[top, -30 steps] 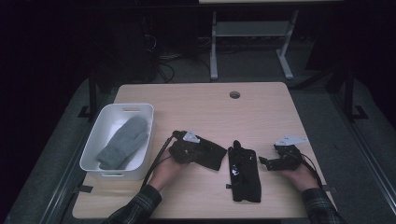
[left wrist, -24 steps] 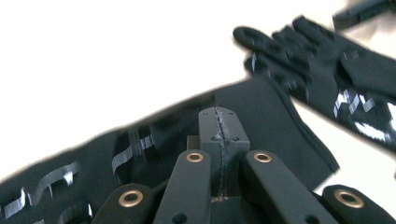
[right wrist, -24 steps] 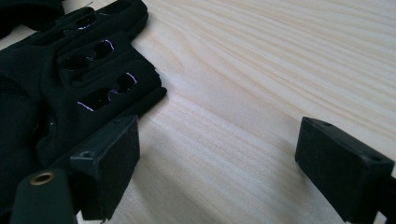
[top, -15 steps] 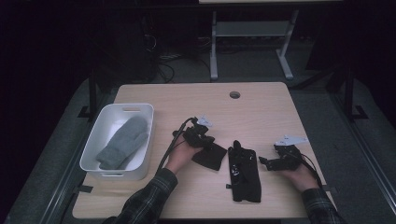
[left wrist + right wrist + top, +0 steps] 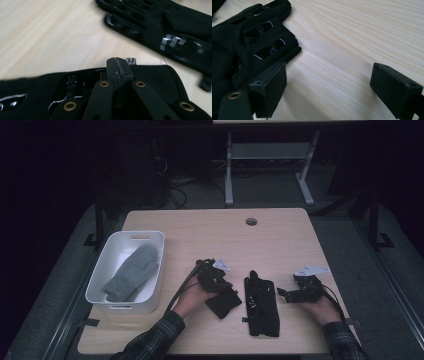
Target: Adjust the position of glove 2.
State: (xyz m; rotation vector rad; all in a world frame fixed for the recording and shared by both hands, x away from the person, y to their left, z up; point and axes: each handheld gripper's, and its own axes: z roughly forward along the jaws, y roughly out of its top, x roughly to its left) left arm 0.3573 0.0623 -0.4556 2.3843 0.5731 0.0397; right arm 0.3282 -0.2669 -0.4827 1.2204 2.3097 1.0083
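While the left gripper has its fingers clamped on a black glove, the right gripper rests open-fingered on the counter beside another black glove.

Beside the white plastic bin, the soft knitted mitten lying inside it is plain pale grey. Right of the bin, on the light wood-grain tabletop, the folded black fabric glove carries glossy silver markings, and the long flat black glove farther right shows silver-white printed bars. Both sleeves are dark plaid.
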